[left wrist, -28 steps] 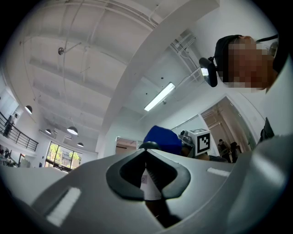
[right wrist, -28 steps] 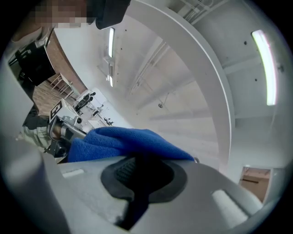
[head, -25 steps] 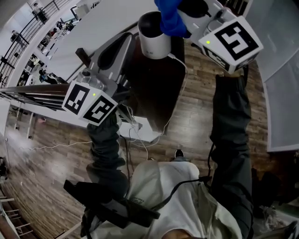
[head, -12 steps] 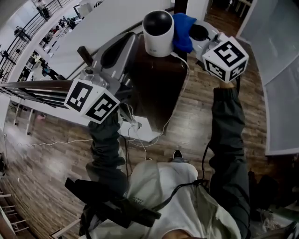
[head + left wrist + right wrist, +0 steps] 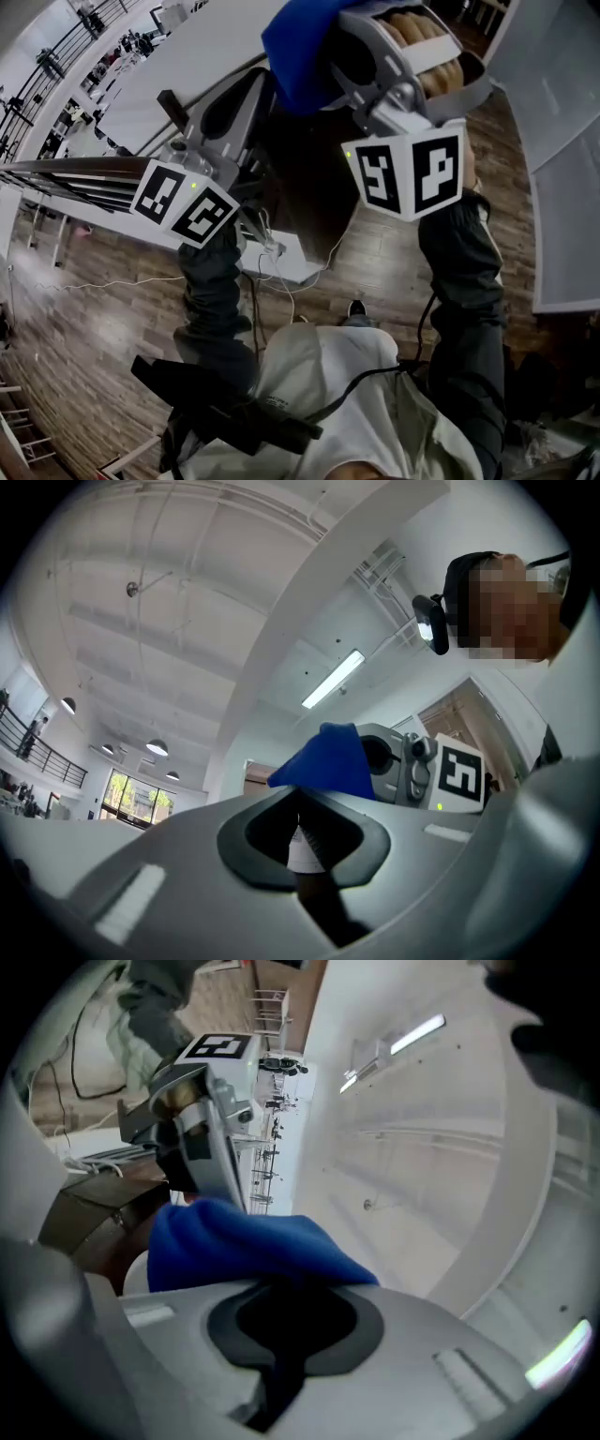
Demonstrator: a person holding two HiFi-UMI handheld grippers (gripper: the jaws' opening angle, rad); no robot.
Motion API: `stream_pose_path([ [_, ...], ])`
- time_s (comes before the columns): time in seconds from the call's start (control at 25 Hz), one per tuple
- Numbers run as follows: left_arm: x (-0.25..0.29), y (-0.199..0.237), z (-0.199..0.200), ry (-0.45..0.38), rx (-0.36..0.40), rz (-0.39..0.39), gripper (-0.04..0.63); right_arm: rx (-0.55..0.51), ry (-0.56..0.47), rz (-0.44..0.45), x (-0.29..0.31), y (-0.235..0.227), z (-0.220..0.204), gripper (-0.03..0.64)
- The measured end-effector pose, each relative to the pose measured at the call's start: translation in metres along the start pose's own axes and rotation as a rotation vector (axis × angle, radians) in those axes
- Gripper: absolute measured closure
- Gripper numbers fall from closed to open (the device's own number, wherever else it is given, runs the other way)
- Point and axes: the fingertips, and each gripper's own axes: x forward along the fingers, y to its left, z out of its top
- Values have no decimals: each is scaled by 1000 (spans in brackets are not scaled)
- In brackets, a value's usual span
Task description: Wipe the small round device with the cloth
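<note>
**Device and its hold.** The small round device (image 5: 306, 850) is held up in the air in front of the person, above a brown table (image 5: 314, 187). In the left gripper view only a sliver of its white body shows, seated in the dark hollow where the jaws meet. In the right gripper view a pale curved edge (image 5: 134, 1277) peeps out beneath the cloth. In the head view it is wholly covered, so whether its surface is clean or smudged cannot be told.

**Left gripper** (image 5: 302, 819). The jaws are drawn narrow on the device and the tips point up toward the ceiling; this appears to steady the device at a height where the other hand can work over it.

**Cloth** (image 5: 244, 1241). It is blue, soft and bunched, and lies draped over the upper side of the device. Its loose part spills forward past the tips, presumably so that fabric and not hard jaw meets the casing.

**Right gripper** (image 5: 286, 1299). The jaws are closed on a fold of the cloth and the gripper is raised close under the head camera. It reaches across toward the left gripper's tips, which suggests a wiping pass over the top.

**Surroundings.** White cables (image 5: 272, 255) trail below the table edge, over a wooden floor.
</note>
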Motion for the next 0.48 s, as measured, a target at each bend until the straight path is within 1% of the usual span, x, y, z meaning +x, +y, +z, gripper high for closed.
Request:
stream_pose_path([
  [0.04, -2, 0, 0, 0, 1, -1, 605, -35, 4, -6, -5, 9, 4, 598],
  [0.12, -4, -1, 2, -3, 4, -2, 606, -48, -2, 6, -15, 25, 11, 598],
  [0.2, -6, 0, 3, -8, 8, 1, 606, -64, -7, 42, -23, 43, 15, 598],
  [0.28, -6, 0, 2, -11, 7, 2, 606, -75, -2, 101, -28, 62, 18, 598],
  [0.4, -7, 1, 3, -11, 3, -3, 606, -40, 4, 206, -32, 85, 21, 598],
  [0.48, -6, 1, 4, -9, 1, -9, 605, -15, -2, 223, -34, 85, 24, 598],
])
